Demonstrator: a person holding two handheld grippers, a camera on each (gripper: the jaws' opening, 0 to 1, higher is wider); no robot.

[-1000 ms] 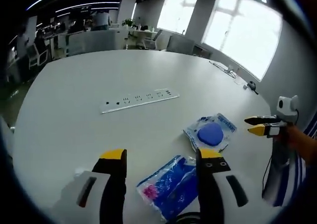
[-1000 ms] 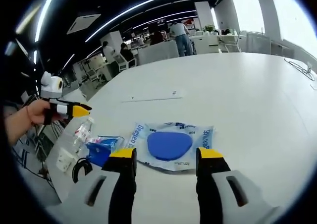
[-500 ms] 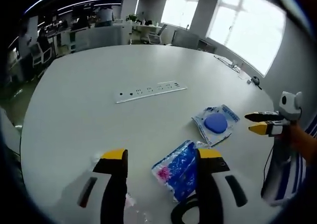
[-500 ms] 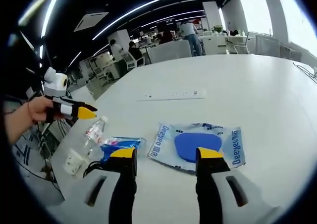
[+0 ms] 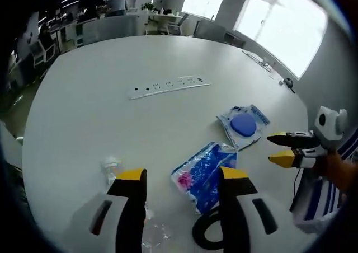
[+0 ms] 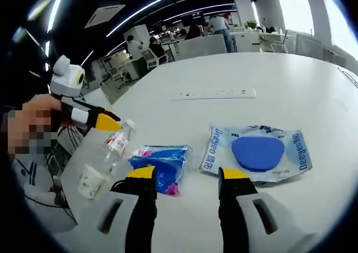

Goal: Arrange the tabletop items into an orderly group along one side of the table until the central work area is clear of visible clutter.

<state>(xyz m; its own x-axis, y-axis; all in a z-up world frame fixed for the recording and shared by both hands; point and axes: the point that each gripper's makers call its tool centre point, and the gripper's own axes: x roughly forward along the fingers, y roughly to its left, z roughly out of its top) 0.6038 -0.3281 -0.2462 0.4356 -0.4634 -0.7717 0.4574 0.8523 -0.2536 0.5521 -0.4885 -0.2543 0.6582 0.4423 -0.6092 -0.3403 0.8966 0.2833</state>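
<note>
Blue patterned pouch [image 5: 204, 174] lies flat on white table [image 5: 84, 113], long axis diagonal toward the blue-disc packet [image 5: 242, 125] (plastic bottle [image 6: 109, 155] alongside). Left tongs [image 5: 178, 177] and right tongs [image 6: 187, 176] open, empty.

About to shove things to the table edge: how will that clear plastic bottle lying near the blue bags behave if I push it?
The bottle lies on its side on the table, so a sideways push will probably roll it rather than slide it. It looks clear and largely empty, so likely light and quick to skitter. Pushing along its length, toward the blue bag, seems steadier.
</note>
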